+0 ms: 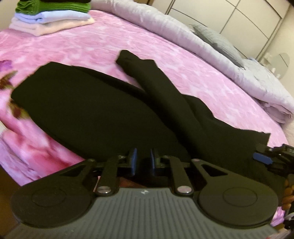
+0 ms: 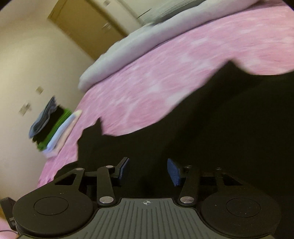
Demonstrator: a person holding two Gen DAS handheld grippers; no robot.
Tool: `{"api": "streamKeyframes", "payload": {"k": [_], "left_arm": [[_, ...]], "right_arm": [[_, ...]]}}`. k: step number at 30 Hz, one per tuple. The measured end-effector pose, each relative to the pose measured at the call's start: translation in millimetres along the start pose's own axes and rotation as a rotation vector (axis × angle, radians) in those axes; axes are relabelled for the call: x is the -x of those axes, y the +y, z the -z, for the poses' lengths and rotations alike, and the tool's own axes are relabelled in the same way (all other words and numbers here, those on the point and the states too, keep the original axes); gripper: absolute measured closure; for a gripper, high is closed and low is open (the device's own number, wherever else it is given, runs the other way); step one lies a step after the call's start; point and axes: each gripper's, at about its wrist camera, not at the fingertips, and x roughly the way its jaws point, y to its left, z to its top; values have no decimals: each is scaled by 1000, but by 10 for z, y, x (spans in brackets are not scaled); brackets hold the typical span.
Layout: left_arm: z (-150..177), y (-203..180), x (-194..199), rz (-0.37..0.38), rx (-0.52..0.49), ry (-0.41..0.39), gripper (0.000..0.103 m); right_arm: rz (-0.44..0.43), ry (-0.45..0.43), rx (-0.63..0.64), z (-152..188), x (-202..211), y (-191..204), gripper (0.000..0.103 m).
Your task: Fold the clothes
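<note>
A black garment (image 1: 95, 110) lies on a pink blanket (image 1: 102, 42) covering the bed, its body spread from 9 o'clock to the centre of the left wrist view and one sleeve (image 1: 147, 80) folded up across it toward 12 o'clock. The left gripper (image 1: 143, 160) sits at the garment's near edge at 6 o'clock, its blue pads close together with only a narrow gap; whether cloth is pinched between them cannot be told against the dark fabric. In the right wrist view the right gripper (image 2: 148, 171) has its pads set wide apart over the same black garment (image 2: 220, 128), with nothing seen gripped. The blanket is mottled pink with a darker floral print at 9 o'clock in the left view. A rolled grey quilt (image 1: 183, 36) lies along the bed's far edge from 12 to 3 o'clock, a grey pillow (image 1: 218, 44) behind it. A stack of folded clothes (image 1: 53, 16), green over pale blue over pale pink, rests at 11 o'clock. Beyond are cream walls, panelled wardrobe doors (image 1: 229, 16) at 1 o'clock, and a brown door (image 2: 86, 27) in the right view. No writing is legible.
</note>
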Motion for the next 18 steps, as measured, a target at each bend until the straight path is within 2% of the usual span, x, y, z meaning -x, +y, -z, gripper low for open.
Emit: {"api": "streamKeyframes", "payload": {"k": [2, 4, 7, 9, 11, 14, 18], "left_arm": [[-89, 19, -8, 27, 14, 35, 86], [-152, -7, -46, 51, 6, 68, 84], [-217, -88, -117, 43, -34, 85, 83], [-246, -128, -168, 42, -47, 80, 82], [-289, -167, -223, 55, -56, 84, 82], [-405, -243, -294, 41, -91, 73, 82], [-683, -403, -450, 22, -124, 69, 81]], "right_arm": [[-12, 51, 26, -40, -256, 138, 52], [29, 90, 19, -42, -477, 153, 52], [44, 2, -7, -106, -470, 113, 52], [121, -89, -23, -207, -365, 18, 52], [169, -101, -66, -326, -282, -213, 52], [140, -80, -169, -468, -82, -605, 52], [86, -20, -152, -636, 98, -810, 52]]}}
